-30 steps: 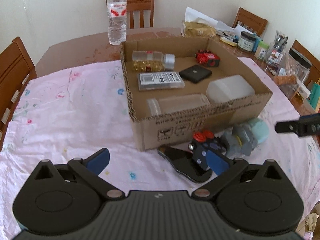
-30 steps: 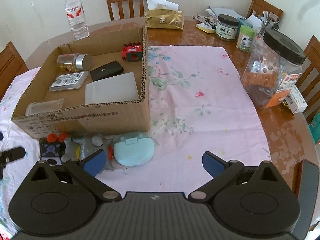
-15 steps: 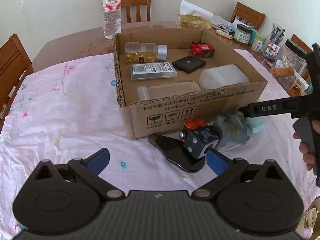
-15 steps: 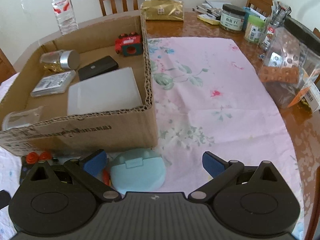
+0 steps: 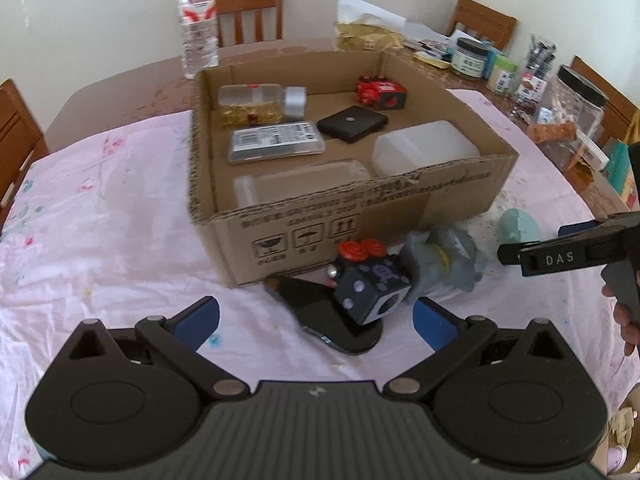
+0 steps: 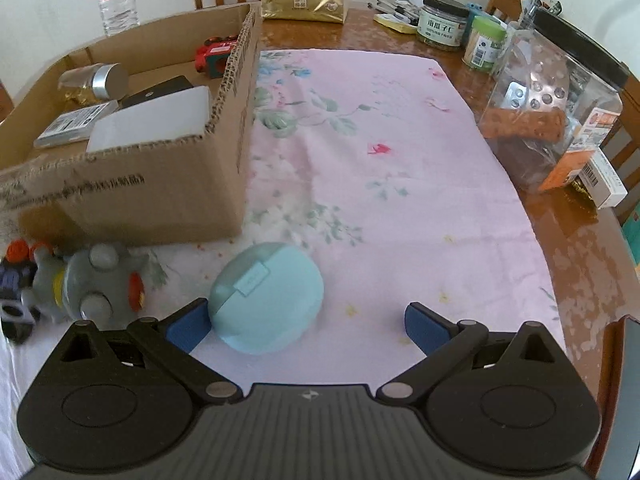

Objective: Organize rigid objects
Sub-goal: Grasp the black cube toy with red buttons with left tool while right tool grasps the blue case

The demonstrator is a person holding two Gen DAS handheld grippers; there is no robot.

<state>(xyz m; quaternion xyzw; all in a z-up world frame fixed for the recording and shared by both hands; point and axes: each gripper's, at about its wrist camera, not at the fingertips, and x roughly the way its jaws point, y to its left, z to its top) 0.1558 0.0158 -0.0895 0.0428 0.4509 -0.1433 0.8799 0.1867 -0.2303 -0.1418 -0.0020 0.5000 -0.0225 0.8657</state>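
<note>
Right claw [image 6: 306, 326] has dropped in close on the blue case [image 6: 267, 297], jaws wide around it; left claw [image 5: 316, 316] waits, equally wide and empty.

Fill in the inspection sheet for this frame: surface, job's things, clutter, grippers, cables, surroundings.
Surface: pink floral cloth over a wooden table.
Job's things: cardboard box partly filled; black cube, grey toy and blue case lie outside, in front of it.
Clutter: jars, tissue pack, water bottle.
Grippers: left gripper and right gripper both open, empty.
Cables: nothing seen.
Surroundings: wooden chairs, white wall.
</note>
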